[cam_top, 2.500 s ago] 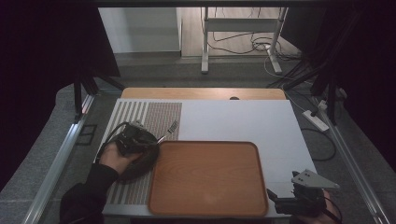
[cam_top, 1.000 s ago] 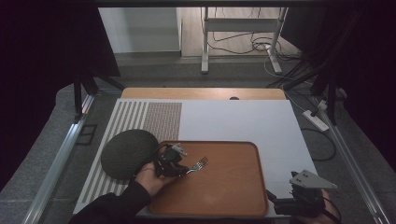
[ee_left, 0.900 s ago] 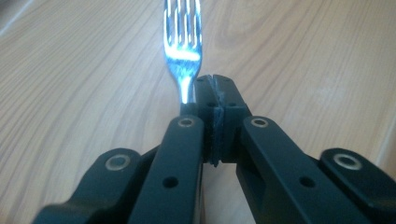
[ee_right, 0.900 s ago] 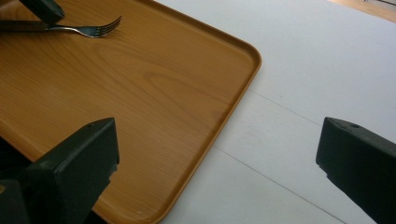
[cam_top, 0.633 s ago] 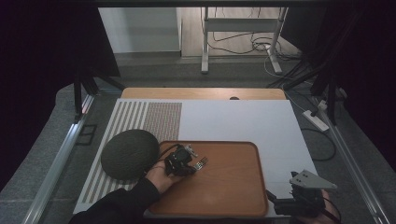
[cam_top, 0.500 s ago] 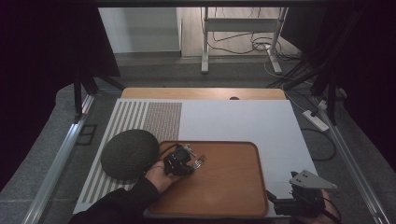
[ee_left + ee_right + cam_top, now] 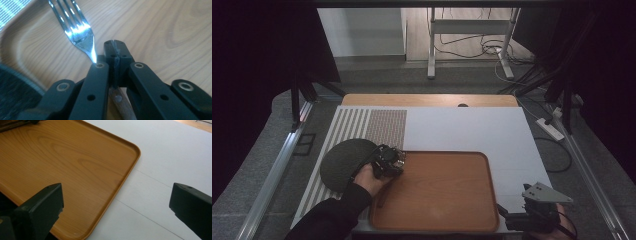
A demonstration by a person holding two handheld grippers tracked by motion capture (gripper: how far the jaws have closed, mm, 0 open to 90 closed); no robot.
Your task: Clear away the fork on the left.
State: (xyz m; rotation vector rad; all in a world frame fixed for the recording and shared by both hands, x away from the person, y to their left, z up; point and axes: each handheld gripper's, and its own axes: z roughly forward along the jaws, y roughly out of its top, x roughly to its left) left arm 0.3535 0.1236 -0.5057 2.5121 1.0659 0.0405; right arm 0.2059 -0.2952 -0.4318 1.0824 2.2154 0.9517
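High view sets out the table: a wooden tray (image 7: 447,195) lies on a white mat (image 7: 472,127), and a dark round plate (image 7: 343,162) rests on the striped part of the mat just beside the tray's left edge. The person's left hand (image 7: 369,177) reaches in over the tray's near left corner with the left gripper (image 7: 393,159), while the right gripper (image 7: 512,220) sits low at the near right corner of the table, well apart from it.

Left gripper view gives what the overhead picture blurs — the black jaws are clenched on a fork (image 7: 75,27) at the narrow neck just below its tines. The steel tines point away over the tray's wooden floor, bright with reflected light, and a wooden handle with a rivet shows under the jaws. Whether the fork touches the tray floor or hangs just above it cannot be told. The tray's raised rim curves past at upper left, with the striped mat beyond it and the dark plate at lower left.

Right gripper view shows that gripper's jaws standing wide apart and empty — between them lie the tray's rounded corner (image 7: 132,152) and bare white mat. The tray itself holds nothing apart from the fork at its left end.
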